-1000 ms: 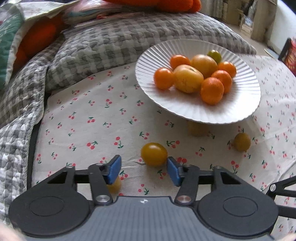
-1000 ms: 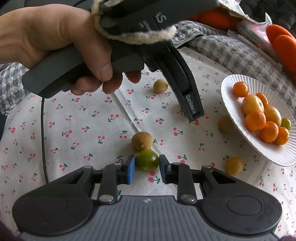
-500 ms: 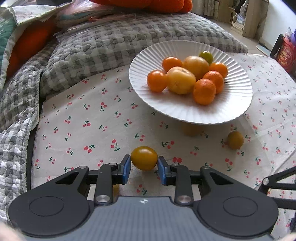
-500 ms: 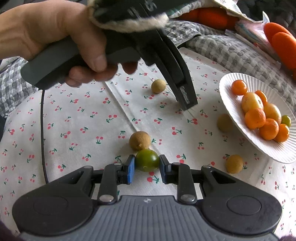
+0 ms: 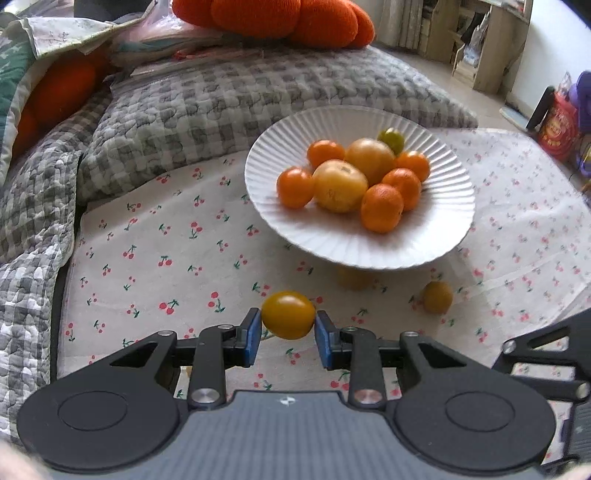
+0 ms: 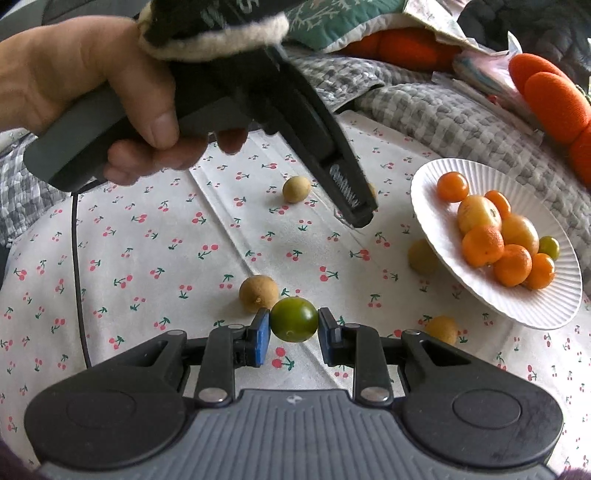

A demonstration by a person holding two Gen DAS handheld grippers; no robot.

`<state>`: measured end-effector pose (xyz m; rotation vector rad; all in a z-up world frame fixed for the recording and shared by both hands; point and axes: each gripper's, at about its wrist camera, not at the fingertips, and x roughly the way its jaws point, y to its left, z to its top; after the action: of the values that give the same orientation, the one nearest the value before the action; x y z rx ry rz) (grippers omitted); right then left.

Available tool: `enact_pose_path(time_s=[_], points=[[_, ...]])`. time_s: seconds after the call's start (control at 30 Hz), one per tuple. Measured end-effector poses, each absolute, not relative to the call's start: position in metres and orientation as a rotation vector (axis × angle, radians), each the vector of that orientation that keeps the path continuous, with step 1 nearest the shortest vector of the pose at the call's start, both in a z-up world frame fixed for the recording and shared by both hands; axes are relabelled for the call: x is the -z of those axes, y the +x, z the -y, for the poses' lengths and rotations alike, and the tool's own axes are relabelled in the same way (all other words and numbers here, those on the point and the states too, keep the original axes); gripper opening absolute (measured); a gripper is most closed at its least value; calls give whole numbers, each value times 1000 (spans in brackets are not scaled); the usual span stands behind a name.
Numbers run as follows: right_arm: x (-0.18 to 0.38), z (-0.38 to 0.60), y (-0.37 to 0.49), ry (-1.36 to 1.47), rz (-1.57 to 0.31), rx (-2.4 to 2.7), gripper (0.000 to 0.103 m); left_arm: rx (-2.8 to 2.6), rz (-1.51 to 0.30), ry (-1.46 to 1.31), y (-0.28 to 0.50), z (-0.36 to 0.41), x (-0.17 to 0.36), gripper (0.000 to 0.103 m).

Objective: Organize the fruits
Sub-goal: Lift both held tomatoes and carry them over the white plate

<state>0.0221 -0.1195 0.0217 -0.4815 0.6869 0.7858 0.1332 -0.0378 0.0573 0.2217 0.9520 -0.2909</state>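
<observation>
My left gripper (image 5: 288,330) is shut on a yellow tomato (image 5: 288,314) and holds it above the cherry-print cloth, short of the white paper plate (image 5: 443,229). The plate holds several orange, yellow and green fruits (image 5: 340,184). My right gripper (image 6: 293,334) is shut on a green tomato (image 6: 294,319) just above the cloth. The plate also shows at the right of the right wrist view (image 6: 546,314). The left gripper's body (image 6: 332,166) and the hand holding it hang above the cloth in that view.
Loose brown longans lie on the cloth: one by the green tomato (image 6: 258,291), one farther back (image 6: 296,188), one by the plate (image 6: 421,256), one at the front (image 6: 441,329). Grey checked quilt (image 5: 221,92) and orange cushions (image 5: 273,16) lie behind.
My left gripper closed on the yellow tomato and lifted it off the cloth, moving toward the plate. My right gripper kept the green tomato and rose a little.
</observation>
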Motion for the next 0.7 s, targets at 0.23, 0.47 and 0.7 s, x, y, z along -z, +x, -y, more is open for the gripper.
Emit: enact_pose_path(time_s=[0.23, 0.47, 0.7], points=[[-35, 128, 28, -448, -651, -758, 24, 297, -919, 187, 132, 38, -68, 20], [-53, 137, 38, -386, -597, -716, 24, 320, -884, 121, 132, 35, -76, 20], [-62, 159, 63, -262, -591, -630, 24, 336, -859, 117, 131, 44, -79, 20]])
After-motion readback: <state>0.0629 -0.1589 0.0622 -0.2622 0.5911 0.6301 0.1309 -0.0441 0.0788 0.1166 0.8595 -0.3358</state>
